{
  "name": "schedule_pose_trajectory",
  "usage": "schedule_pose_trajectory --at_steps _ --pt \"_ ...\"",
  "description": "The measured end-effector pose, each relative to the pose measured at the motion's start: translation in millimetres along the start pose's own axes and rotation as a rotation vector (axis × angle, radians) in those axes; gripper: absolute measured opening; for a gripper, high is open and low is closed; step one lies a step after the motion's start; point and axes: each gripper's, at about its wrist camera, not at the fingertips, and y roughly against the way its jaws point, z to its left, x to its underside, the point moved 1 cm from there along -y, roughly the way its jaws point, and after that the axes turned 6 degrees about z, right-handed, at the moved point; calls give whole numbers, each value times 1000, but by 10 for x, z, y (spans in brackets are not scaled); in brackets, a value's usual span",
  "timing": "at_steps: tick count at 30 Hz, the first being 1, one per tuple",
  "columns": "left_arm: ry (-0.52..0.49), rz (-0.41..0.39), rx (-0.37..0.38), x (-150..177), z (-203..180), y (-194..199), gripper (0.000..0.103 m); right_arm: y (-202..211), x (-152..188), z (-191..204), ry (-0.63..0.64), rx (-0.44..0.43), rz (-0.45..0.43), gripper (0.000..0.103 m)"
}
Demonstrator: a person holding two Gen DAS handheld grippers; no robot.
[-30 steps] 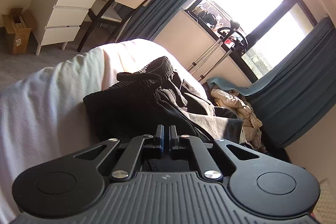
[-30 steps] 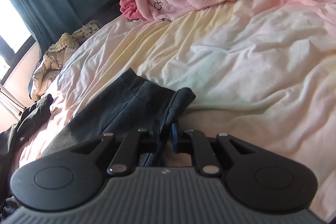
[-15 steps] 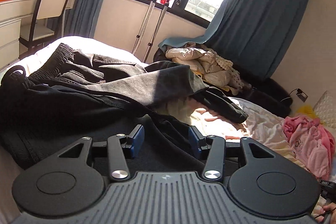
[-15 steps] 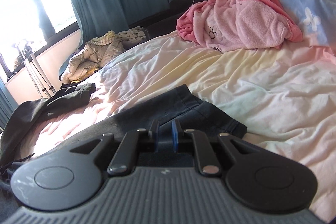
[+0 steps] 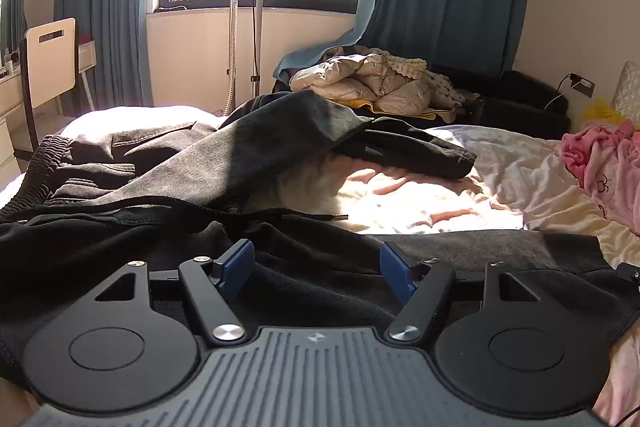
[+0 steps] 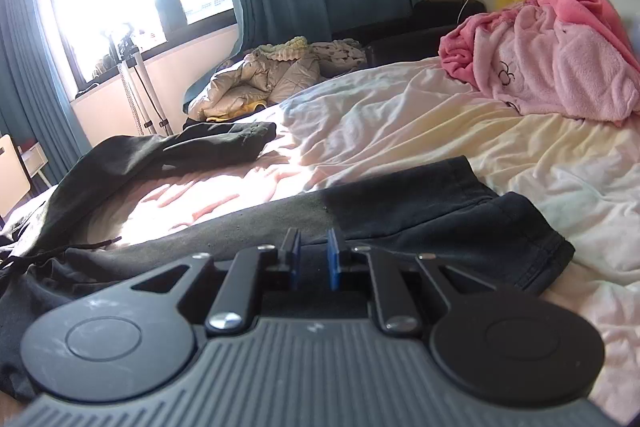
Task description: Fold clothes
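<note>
A pair of black trousers (image 5: 224,163) lies spread on the bed, with the waistband at the left, one leg stretched to the right along the near edge and the other leg (image 5: 412,147) lying farther back. My left gripper (image 5: 316,263) is open and empty just above the near part of the trousers. In the right wrist view the near leg (image 6: 420,203) lies flat with its cuff at the right. My right gripper (image 6: 314,259) hovers over that leg with its jaws a narrow gap apart and nothing between them.
The bed sheet (image 6: 440,131) is cream and wrinkled. A pink fleece pile (image 6: 560,59) lies near the headboard. A beige quilted jacket (image 5: 372,83) lies on a dark couch past the bed. A clothes steamer stand (image 5: 244,27) stands by the window, a chair (image 5: 48,63) at the left.
Both grippers let go of the trousers: the left opened wide, the right opened slightly. The near leg now lies flat on the bed. Both views levelled out and swung toward the window.
</note>
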Motion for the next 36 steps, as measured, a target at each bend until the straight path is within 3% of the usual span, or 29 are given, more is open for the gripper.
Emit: schedule_pose_trajectory --at_steps 7,13,19,23,30,36 --pt "-18 53 -3 125 -1 -381 79 -211 164 255 65 -1 40 20" --pt "20 22 28 242 168 -449 85 -378 300 512 134 19 64 23" --pt "-85 9 2 392 25 -564 85 -443 360 704 121 20 28 24" --pt "-98 23 -13 421 -63 -668 85 -476 361 727 124 0 20 28" --pt "-131 38 -124 154 -42 -961 85 -576 339 656 96 -25 29 29" --pt "-302 -29 -241 -327 -125 -1451 85 -675 305 645 86 -45 26 35"
